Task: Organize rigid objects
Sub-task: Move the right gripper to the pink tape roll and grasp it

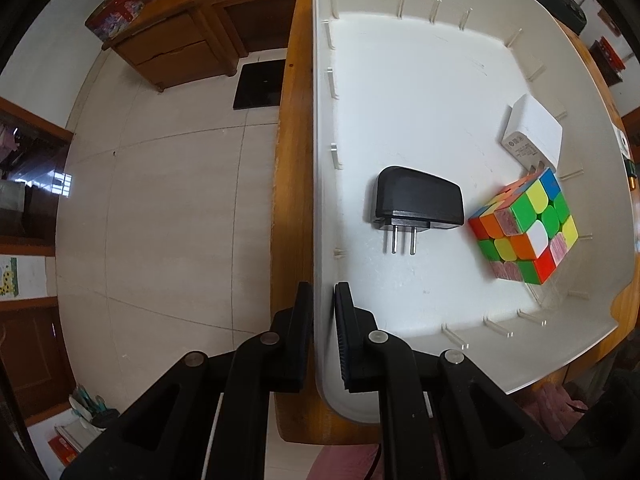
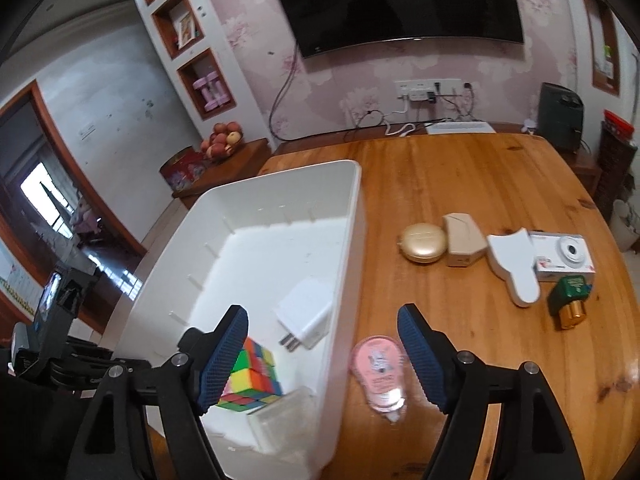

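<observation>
Left tongs (image 1: 323,312) clamped on the white bin (image 1: 320,184) wall. Right tongs (image 2: 322,344) apart — nothing between them. Bin on the tabletop (image 2: 480,184) holds cube (image 1: 524,228), black adapter (image 1: 416,200), white charger (image 1: 532,132).

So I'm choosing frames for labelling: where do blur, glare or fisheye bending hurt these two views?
Left wrist view: sharp, though the white bin wall bows and the corners vignette. Right wrist view: slight motion blur on the Rubik's cube; glare on the pink case; table edge curves.
</observation>
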Available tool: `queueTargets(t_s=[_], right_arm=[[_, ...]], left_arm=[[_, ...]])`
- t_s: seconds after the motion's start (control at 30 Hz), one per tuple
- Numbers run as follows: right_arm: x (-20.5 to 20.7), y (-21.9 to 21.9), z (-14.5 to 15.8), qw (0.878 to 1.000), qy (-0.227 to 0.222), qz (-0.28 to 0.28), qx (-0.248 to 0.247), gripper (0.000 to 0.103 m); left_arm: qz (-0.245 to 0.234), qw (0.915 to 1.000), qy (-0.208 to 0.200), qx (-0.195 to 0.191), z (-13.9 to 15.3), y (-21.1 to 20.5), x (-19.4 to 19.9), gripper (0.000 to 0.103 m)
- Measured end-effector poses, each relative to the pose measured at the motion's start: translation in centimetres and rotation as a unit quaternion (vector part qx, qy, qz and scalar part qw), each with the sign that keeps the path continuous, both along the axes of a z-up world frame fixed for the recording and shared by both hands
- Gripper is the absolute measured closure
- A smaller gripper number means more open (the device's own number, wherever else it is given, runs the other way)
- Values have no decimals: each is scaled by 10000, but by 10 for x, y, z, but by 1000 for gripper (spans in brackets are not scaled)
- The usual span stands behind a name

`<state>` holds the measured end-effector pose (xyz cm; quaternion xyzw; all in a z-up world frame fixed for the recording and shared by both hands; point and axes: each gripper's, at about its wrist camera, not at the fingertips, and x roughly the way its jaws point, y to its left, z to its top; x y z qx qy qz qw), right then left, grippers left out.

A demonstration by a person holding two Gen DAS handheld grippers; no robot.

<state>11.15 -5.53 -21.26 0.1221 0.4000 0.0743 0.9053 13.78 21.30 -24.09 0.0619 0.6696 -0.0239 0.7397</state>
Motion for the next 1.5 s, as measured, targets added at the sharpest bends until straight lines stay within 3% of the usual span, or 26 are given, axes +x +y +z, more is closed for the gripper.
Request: queueTargets(t_s=[0.17,0.47,1.03,1.2,1.5], right_arm=[[0,-17,-5,9998,40,29,-191,25],[5,-24,-15,9923,217,822,-904,23],[5,-10,-61,9461,498,2706,-1710,23],[7,-6,-71,9369,516,2940,-1819,23],[17,0,-84,9309,522,3114,-1837,26]], left_arm=[[84,9999,9,78,-1,0,1,89],[434,9990,25,55,0,5,6,89],[783,9967,38,220,-2,12,6,86],[815,9964,11,230,-1,12,4,86],[797,9965,-9,245,-1,11,2,86]])
